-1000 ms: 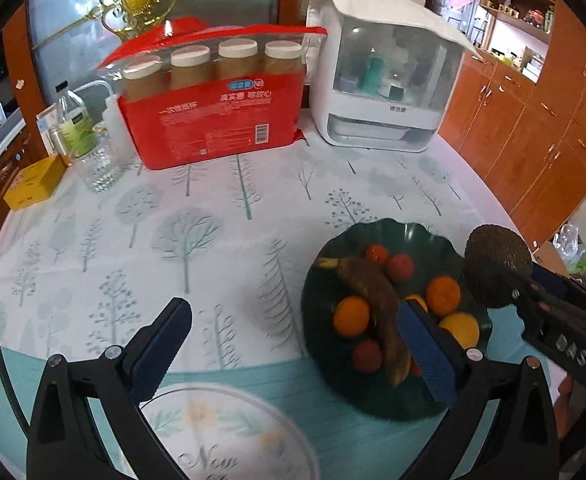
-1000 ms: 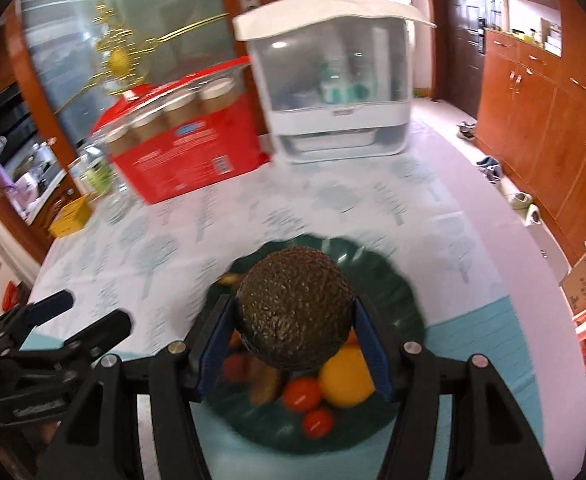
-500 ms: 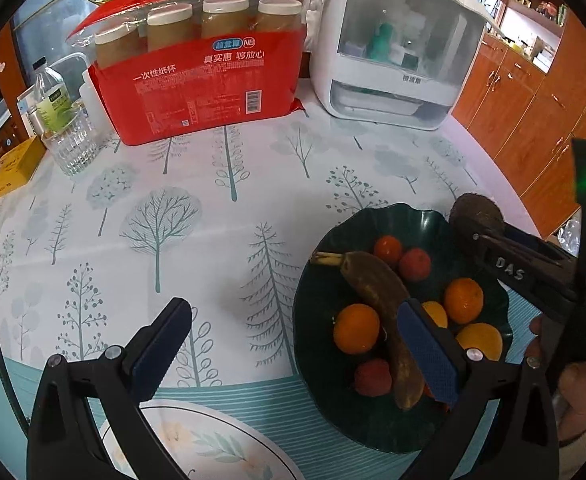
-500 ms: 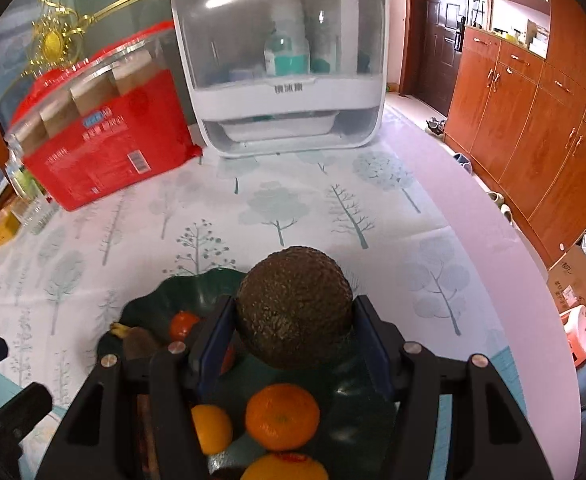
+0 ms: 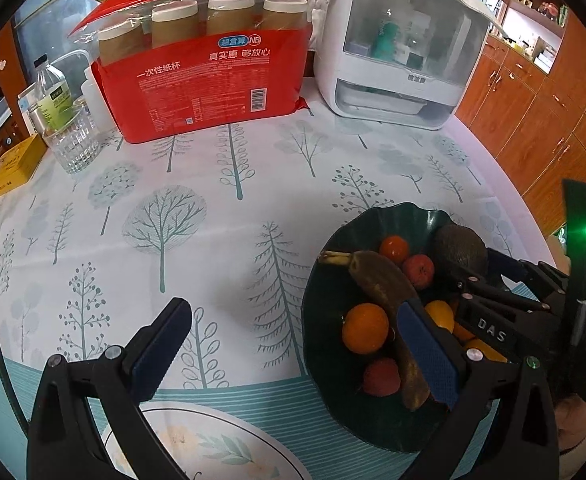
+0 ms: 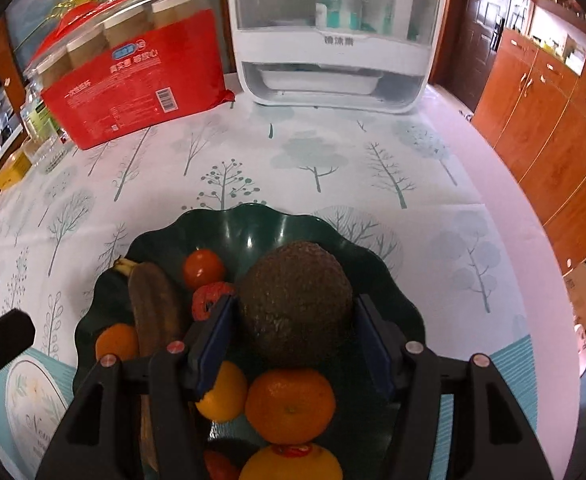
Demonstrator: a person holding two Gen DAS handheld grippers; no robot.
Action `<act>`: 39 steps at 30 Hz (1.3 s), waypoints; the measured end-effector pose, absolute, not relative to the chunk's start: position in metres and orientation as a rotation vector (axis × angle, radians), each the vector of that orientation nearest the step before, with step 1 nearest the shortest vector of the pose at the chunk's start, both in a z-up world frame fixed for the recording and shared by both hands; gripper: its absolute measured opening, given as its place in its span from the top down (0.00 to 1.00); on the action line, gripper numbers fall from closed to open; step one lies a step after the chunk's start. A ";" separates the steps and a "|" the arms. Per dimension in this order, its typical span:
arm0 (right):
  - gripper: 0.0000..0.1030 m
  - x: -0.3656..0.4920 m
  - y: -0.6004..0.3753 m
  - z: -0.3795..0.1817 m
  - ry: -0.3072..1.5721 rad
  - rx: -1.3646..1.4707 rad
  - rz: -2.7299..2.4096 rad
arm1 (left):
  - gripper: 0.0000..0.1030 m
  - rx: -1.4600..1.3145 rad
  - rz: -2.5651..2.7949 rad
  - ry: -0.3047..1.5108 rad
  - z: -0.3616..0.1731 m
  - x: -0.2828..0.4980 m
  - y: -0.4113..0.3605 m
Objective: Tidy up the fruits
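Here, over a table spread with a tree-print cloth, the right gripper reaches into a dark green bowl with its blue pads on either side of an avocado — whether they still pinch it or have just parted cannot be told. The avocado sits low at the bowl's far right side, beside a browned banana, oranges and small red fruits. The left gripper hovers above the cloth just left of the bowl — jaws wide apart, gripping nothing — while a red pack of paper cups and a white cabinet stand at the back.
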State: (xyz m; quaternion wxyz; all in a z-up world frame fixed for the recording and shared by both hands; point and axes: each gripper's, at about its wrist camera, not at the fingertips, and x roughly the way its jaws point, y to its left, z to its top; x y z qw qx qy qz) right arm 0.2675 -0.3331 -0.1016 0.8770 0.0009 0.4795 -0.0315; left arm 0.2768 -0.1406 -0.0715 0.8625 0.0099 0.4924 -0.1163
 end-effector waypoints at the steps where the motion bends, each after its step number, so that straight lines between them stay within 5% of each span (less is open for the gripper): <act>1: 0.41 0.265 -0.332 -0.098 0.991 0.005 -0.054 | 0.01 0.020 -0.243 1.032 -0.071 0.276 -0.140; 39: 0.40 0.090 -0.260 -0.030 0.972 0.035 0.082 | 0.01 0.039 -0.133 0.990 -0.030 0.098 -0.085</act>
